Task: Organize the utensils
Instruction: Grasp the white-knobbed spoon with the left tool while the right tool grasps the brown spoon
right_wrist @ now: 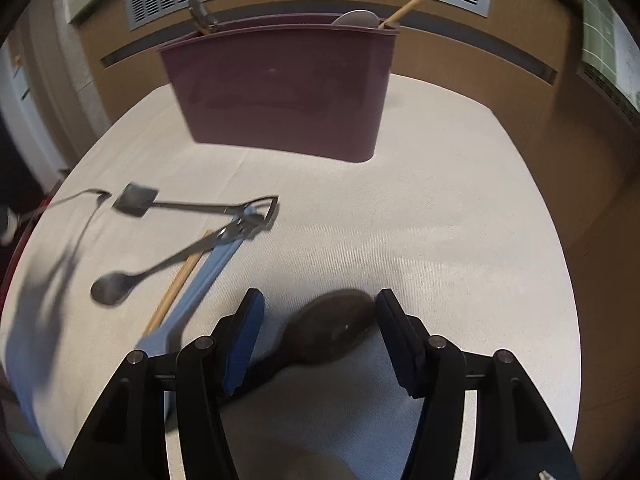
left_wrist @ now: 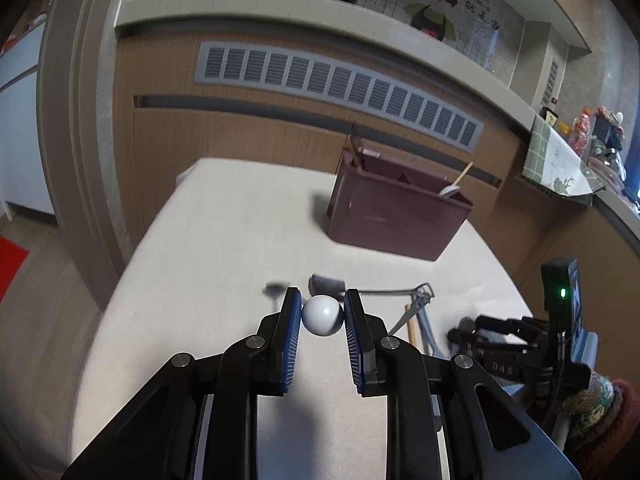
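Gripping white ball (left_wrist: 322,314) in left gripper (left_wrist: 322,312), right gripper (right_wrist: 318,306) open

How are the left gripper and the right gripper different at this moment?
The left gripper is shut on a white spoon; the right gripper is open, holding nothing. The left is raised above the table; the right hangs low over a dark spoon. Both have blue-padded fingers.

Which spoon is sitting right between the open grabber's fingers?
The big dark wooden spoon, lying between the open right hand-held gripper. The smaller black spoon lies off to its left, and the white spoon stands in the maroon caddy.
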Available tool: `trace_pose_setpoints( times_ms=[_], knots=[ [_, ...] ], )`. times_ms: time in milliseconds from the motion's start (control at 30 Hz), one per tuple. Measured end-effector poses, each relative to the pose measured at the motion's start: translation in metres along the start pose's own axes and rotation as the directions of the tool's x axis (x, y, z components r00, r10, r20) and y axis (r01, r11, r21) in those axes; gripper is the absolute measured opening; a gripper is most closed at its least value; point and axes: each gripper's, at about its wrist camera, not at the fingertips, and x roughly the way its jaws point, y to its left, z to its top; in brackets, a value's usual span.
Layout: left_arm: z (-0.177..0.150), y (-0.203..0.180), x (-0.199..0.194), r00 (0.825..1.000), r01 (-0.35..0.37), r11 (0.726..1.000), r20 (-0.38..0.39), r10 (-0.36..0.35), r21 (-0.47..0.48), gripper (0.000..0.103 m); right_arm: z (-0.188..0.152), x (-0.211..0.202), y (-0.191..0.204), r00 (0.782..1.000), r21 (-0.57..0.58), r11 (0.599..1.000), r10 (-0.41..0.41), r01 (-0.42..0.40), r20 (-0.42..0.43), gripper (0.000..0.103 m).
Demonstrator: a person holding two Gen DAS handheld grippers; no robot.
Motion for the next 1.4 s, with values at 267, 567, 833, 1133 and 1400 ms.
trace_pose_setpoints(
  times_ms=[267,567,833,1133,1400],
  knots=[
    [0.022,-0.008,-0.021,0.998,0.041,0.999,0.056,-0.042,0.028,0.023,-0.026,-0.037,-0.056,0.993,0.14,0.983,0.11,-0.116,0.049,0.046],
    [0.023,-0.003,-0.02,0.999,0.042,0.999,0.035,-0.042,-0.006,0.023,-0.016,-0.016,-0.033,0.996,0.217,0.973,0.09,-0.083,-0.022,0.047],
    [0.022,0.002,-0.017,0.999,0.049,0.999,0.022,-0.048,-0.022,0.023,-0.004,-0.001,0.019,0.996,0.07,0.994,-0.083,0.08,0.038,0.043],
    [0.019,0.006,-0.007,0.998,0.059,0.997,-0.003,-0.06,-0.051,0.023,-0.02,-0.019,0.0,0.998,0.101,0.993,0.061,-0.06,-0.002,0.045],
    [0.018,0.009,-0.01,0.998,0.066,0.996,0.003,-0.066,-0.057,0.023,-0.019,-0.017,-0.006,0.999,0.215,0.976,-0.014,0.024,-0.046,0.047]
  ],
)
